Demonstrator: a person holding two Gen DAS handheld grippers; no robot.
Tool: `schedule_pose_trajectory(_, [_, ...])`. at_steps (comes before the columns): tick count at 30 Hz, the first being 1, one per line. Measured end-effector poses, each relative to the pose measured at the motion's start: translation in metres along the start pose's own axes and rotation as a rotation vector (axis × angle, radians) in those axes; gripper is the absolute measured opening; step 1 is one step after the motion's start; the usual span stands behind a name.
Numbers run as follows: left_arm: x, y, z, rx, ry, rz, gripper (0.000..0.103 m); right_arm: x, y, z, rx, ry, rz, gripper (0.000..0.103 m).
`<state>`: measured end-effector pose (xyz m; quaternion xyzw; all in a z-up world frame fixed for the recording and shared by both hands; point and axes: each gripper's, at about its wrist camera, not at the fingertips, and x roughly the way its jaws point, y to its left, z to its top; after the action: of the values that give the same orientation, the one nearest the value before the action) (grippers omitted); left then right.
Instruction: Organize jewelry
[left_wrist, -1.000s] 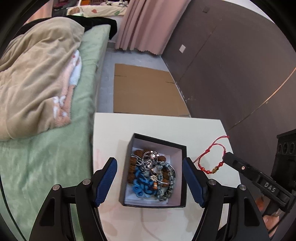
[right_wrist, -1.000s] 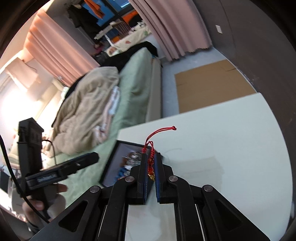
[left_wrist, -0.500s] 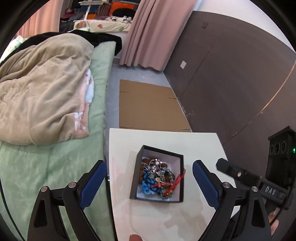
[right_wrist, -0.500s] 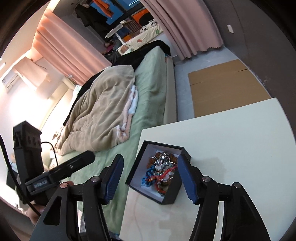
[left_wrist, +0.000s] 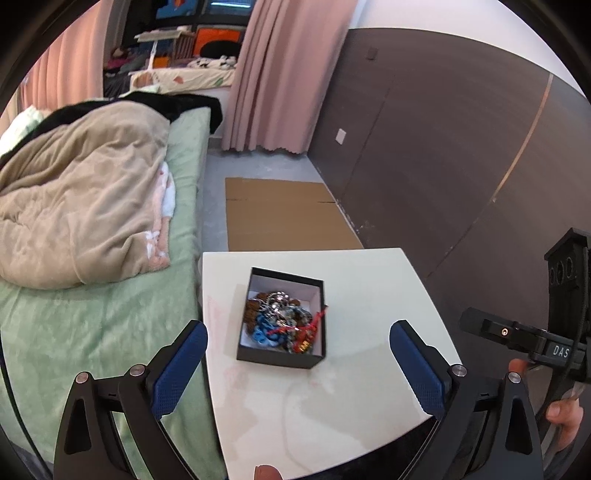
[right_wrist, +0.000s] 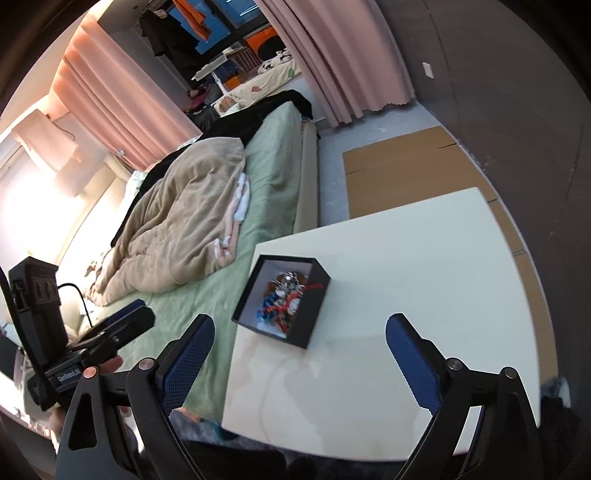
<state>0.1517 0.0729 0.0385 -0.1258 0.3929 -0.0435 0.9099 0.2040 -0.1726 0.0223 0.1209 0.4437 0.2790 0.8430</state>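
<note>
A black box (left_wrist: 280, 360) with a white lining stands on the white table (left_wrist: 369, 295); it also shows in the right wrist view (right_wrist: 314, 314). It holds a pile of jewelry (left_wrist: 280, 321): blue, silver and brown pieces, with a red cord bracelet (left_wrist: 308, 330) on top, also seen in the right wrist view (right_wrist: 291, 295). My left gripper (left_wrist: 299, 365) is open and empty, raised above the table's near side. My right gripper (right_wrist: 299, 358) is open and empty, pulled back above the table's near edge.
A bed (left_wrist: 99, 321) with a green sheet and a beige blanket (left_wrist: 74, 206) lies against the table's left side. Flat cardboard (left_wrist: 284, 218) lies on the floor beyond the table. A dark wall (left_wrist: 461, 166) runs along the right. Pink curtains (left_wrist: 277, 74) hang at the back.
My right gripper opened and let the red cord bracelet into the box, then drew back. Both grippers have risen and moved away from the box.
</note>
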Motion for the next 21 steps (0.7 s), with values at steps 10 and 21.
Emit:
schedule_pose_trajectory(10, [-0.034, -0.024, -0.032, 0.08, -0.084, 0.033, 0.103, -0.032, -0.011, -0.027, -0.038, -0.047, -0.078, 0.103])
schedule_pose_trajectory(21, [-0.048, -0.027, -0.071, 0.131, -0.164, 0.078, 0.103, -0.059, -0.014, -0.063, -0.158, -0.113, -0.197, 0.103])
